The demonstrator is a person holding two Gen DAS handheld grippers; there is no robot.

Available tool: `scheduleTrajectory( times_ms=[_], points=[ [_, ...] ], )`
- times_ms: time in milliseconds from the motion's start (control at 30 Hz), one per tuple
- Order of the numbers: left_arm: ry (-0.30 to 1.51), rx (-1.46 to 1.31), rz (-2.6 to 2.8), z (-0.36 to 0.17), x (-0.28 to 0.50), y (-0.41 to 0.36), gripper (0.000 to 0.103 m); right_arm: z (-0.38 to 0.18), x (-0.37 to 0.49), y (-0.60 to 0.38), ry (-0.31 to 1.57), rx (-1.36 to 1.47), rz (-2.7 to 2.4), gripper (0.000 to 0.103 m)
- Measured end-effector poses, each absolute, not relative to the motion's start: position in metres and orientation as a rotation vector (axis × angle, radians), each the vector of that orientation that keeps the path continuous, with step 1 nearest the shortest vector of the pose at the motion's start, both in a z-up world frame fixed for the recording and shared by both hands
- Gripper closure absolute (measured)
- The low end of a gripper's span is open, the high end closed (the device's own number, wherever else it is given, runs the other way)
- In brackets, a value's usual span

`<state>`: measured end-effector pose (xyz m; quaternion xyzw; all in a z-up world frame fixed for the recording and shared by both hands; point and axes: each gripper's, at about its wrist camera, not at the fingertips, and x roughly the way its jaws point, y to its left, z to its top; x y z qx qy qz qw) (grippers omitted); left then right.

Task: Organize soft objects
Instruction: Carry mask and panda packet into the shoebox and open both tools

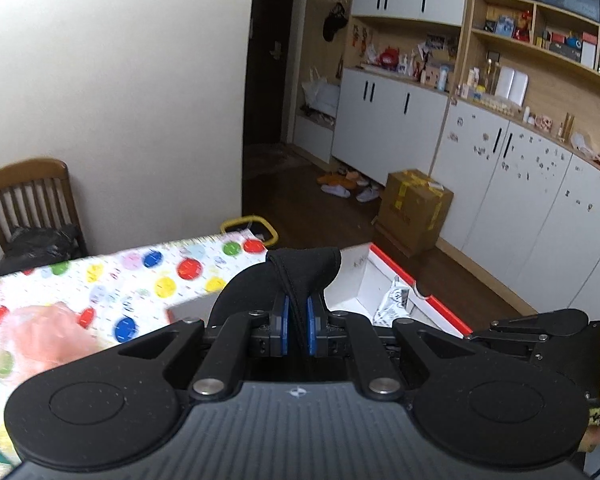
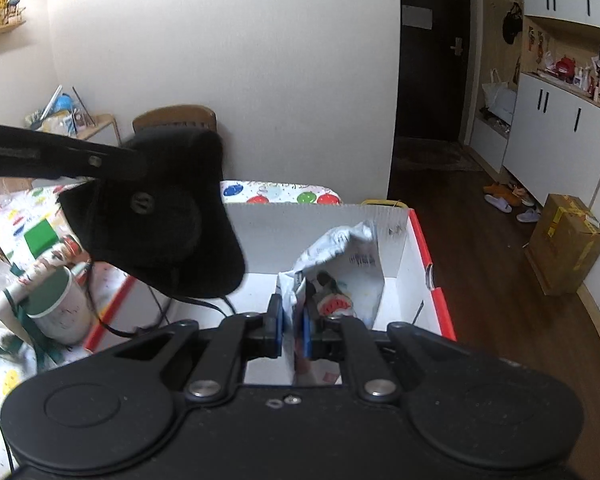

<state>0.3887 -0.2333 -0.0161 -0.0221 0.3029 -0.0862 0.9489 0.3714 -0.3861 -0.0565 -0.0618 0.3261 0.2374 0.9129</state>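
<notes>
Table: dotted cloth [image 1: 160,276], white box [image 2: 332,220] at its edge.
Left gripper [image 1: 298,320]: clamped on black pouch [image 1: 300,268], hiding box's near wall.
Right gripper [image 2: 294,328]: clenched on printed bag [image 2: 340,256]; print unreadable.

No lettering can be read in either view: the print on the white pouch [image 2: 340,256] in the red-edged box [image 2: 420,240] is blurred, and the tape markings on the cardboard carton [image 1: 414,208] are too small to tell
</notes>
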Motion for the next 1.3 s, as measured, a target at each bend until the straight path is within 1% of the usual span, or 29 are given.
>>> scheduleTrajectory(
  times_ms=[333,600,700,867,900,1033,1100,1300],
  points=[
    [0.741,-0.072,-0.171,-0.075,0.439,-0.248,0.094,-0.082,0.387,-0.369,0.720,-0.241,0.519,0.095],
    [0.833,-0.093,-0.163,-0.108,0.454,-0.248,0.094,-0.100,0.394,-0.357,0.757,-0.289,0.544,0.094],
    [0.862,-0.100,-0.158,-0.115,0.459,-0.249,0.094,-0.103,0.396,-0.357,0.773,-0.285,0.556,0.089],
    [0.922,-0.084,-0.153,-0.127,0.461,-0.250,0.094,-0.107,0.403,-0.362,0.813,-0.258,0.554,0.085],
    [0.932,-0.076,-0.147,-0.129,0.461,-0.251,0.094,-0.107,0.404,-0.362,0.821,-0.249,0.553,0.082],
    [0.952,-0.064,-0.149,-0.133,0.461,-0.253,0.093,-0.106,0.407,-0.366,0.844,-0.219,0.556,0.064],
    [0.958,-0.067,-0.155,-0.134,0.465,-0.251,0.093,-0.107,0.409,-0.369,0.859,-0.193,0.555,0.059],
    [0.957,-0.067,-0.165,-0.130,0.460,-0.250,0.091,-0.102,0.407,-0.375,0.857,-0.173,0.563,0.050]
  ],
)
